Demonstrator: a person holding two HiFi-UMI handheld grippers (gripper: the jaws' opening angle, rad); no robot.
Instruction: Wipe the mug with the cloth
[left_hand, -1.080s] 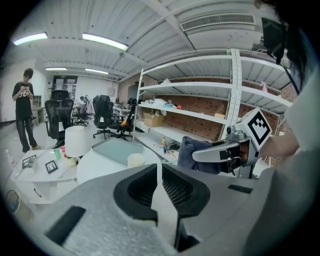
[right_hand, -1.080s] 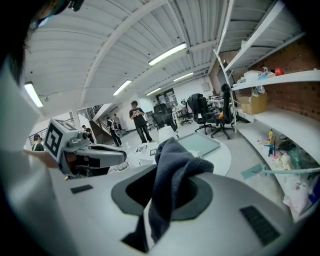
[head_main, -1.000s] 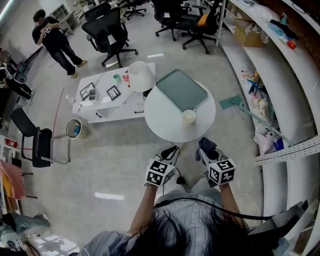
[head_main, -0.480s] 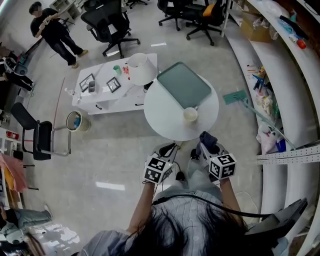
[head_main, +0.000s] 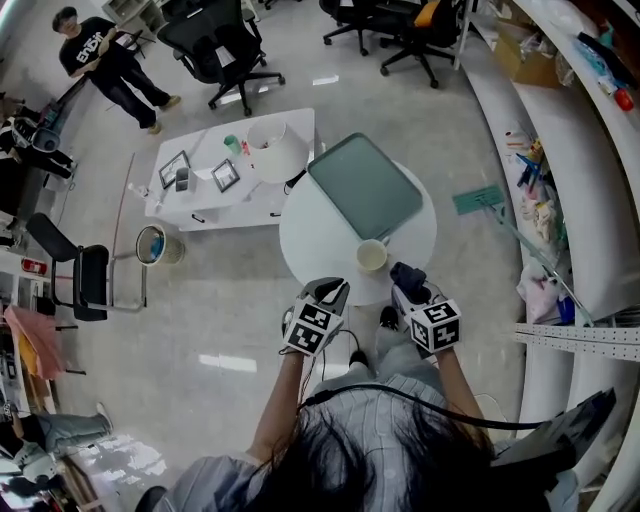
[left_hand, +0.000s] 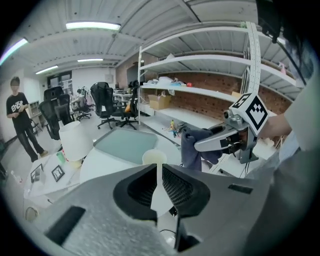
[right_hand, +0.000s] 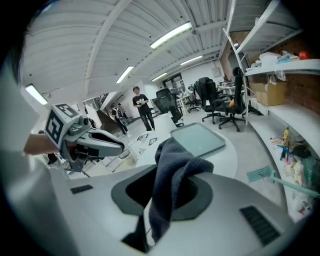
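A cream mug (head_main: 372, 256) stands near the front edge of the round white table (head_main: 310, 235), beside a grey-green tray (head_main: 365, 187). My left gripper (head_main: 333, 290) hangs at the table's near edge, just left of the mug, its jaws shut with nothing in them. In the left gripper view the mug (left_hand: 154, 157) shows straight ahead past the jaw tips (left_hand: 159, 170). My right gripper (head_main: 408, 280) is shut on a dark blue-grey cloth (head_main: 406, 273), just right of the mug. The cloth (right_hand: 172, 172) drapes over the right gripper's jaws (right_hand: 165, 187) and hides the mug in that view.
A low white table (head_main: 200, 200) with a white lampshade (head_main: 275, 150) and small frames stands left of the round table. Office chairs (head_main: 215, 50) and a standing person (head_main: 100, 60) are farther back. Curved shelving (head_main: 560, 170) runs along the right, with a mop (head_main: 480, 200) on the floor.
Both grippers have moved forward and down to the round table's near edge. They now flank the mug. The cloth stays in the right gripper.
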